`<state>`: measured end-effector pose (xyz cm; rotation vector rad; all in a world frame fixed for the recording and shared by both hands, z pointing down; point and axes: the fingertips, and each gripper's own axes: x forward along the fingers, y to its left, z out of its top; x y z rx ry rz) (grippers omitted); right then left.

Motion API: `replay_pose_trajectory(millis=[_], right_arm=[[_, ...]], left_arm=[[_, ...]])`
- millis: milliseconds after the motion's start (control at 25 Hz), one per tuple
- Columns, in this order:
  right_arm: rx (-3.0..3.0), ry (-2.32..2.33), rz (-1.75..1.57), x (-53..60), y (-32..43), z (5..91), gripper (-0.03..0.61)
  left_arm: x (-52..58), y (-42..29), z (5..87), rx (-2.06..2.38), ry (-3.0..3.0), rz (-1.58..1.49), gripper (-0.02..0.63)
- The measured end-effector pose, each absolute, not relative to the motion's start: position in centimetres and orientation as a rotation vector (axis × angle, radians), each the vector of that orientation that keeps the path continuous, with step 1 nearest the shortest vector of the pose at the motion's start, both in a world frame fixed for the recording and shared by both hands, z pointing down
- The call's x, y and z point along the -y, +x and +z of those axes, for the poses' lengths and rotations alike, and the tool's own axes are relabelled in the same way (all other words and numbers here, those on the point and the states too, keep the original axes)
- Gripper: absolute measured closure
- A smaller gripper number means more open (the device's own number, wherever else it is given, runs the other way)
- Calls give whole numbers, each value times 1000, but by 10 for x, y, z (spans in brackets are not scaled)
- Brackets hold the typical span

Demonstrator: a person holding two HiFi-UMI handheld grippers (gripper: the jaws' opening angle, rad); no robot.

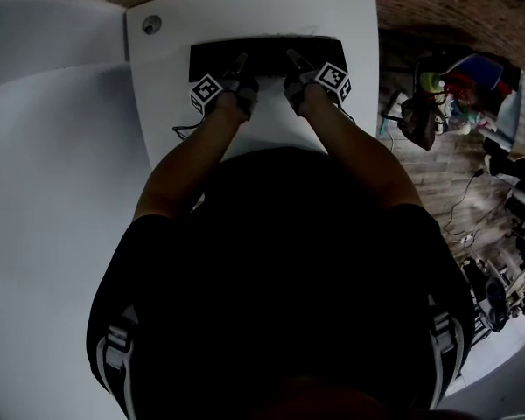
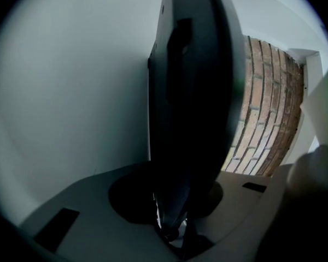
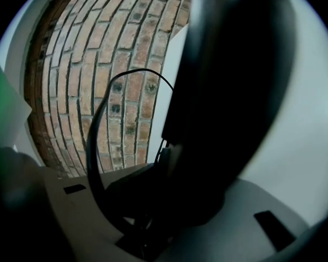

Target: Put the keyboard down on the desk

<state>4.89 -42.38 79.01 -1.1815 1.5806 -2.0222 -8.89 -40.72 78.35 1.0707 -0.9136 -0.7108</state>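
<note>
The person's dark shirt (image 1: 280,269) fills the lower head view and hides the near worktop (image 1: 245,16). The black keyboard (image 1: 267,58) sits across the far part of the white worktop. Whether it rests on the surface or hangs just above it cannot be told. The left tongs (image 1: 241,64) are clenched on its near edge. In their own view the keyboard stands edge-on and blocks the middle, so the pads are lost in shadow. The right tongs (image 1: 295,59) grasp the same edge further right. There too the keyboard is a dark mass, with a cable (image 3: 95,146) looping beside it before a brick wall (image 3: 98,64). Clutter (image 1: 472,112) at the head view's right is too dim to name.
</note>
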Motion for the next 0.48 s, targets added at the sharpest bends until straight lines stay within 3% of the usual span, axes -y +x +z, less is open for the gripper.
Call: replay_pose_trajectory(millis=[480], right_arm=[[-1539, -1144, -2055, 418, 47, 785, 440]], left_arm=[[403, -89, 776, 916, 1070, -709, 517]])
